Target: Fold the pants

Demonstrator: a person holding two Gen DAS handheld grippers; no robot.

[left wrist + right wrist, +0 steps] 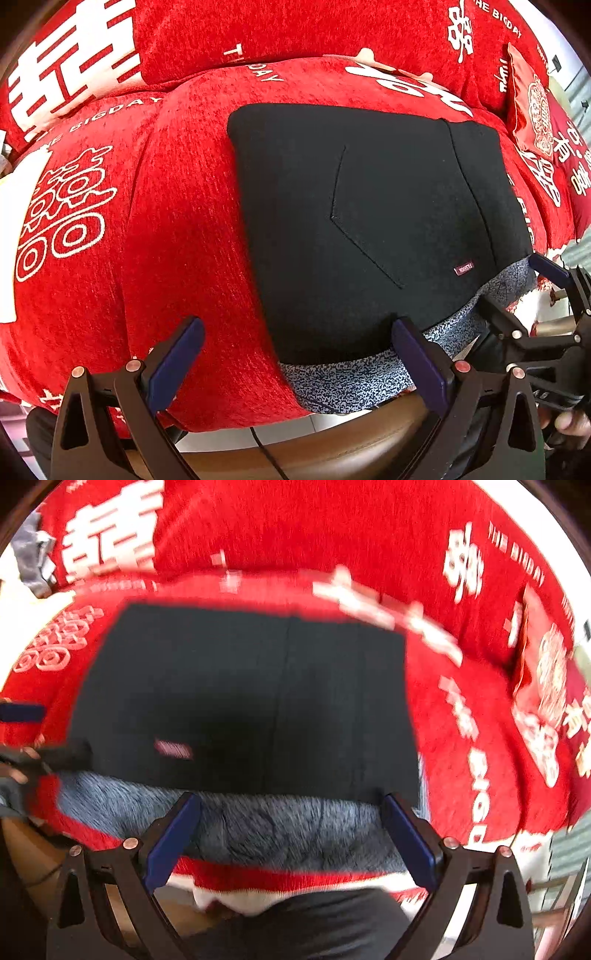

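Black pants (369, 221) lie folded into a flat rectangle on the red sofa cover (177, 221), with a small label facing up. A blue-grey speckled lining (351, 380) shows along their near edge. My left gripper (295, 354) is open just above that edge, its right finger over the lining, holding nothing. My right gripper (521, 291) hovers at the pants' near right corner. The right wrist view is blurred. There the pants (240, 701) fill the middle and my right gripper (290, 834) stands open over the lining (258, 830). The left gripper (40, 731) shows at the left edge.
A red patterned cushion (532, 110) leans at the right, against the sofa back (295, 29). A brown wooden edge (332, 446) and a black cable run below the seat front. A hand (569, 424) holds the right gripper's handle.
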